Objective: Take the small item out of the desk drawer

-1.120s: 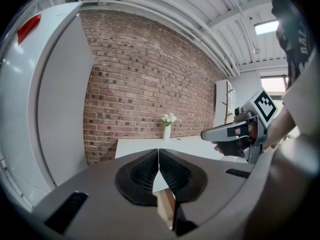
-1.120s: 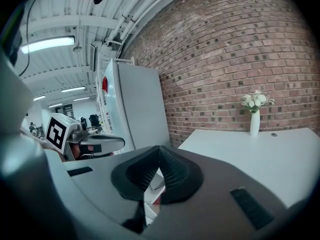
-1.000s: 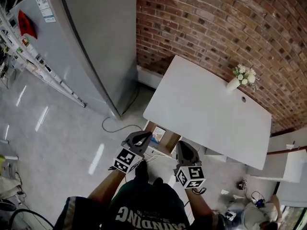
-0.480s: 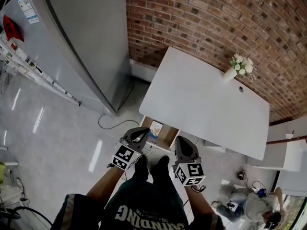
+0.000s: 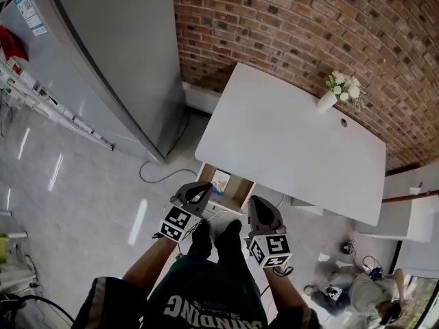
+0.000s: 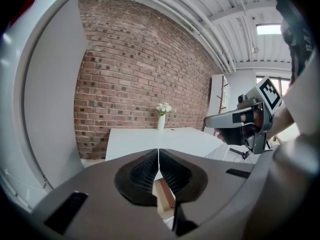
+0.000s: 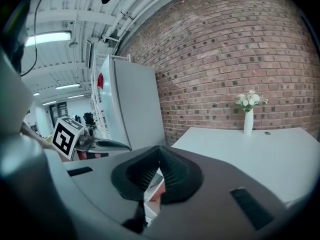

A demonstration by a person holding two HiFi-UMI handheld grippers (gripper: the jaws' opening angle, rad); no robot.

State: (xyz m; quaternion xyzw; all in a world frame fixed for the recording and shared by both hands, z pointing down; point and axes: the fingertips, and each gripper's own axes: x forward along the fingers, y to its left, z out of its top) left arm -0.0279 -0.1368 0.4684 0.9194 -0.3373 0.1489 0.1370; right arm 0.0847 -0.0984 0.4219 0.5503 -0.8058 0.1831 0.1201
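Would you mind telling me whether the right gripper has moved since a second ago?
No. The right gripper sits as before, just right of the open drawer and in front of the desk's near edge.

Brick wall is spanning 12 o'clock; grey refrigerator is standing at 10 o'clock on glossy floor.

The person wears a dark shirt with pale block lettering, tan-banded short sleeves and dark shoes, and the grey left gripper and right gripper each bear a black-and-white marker cube.
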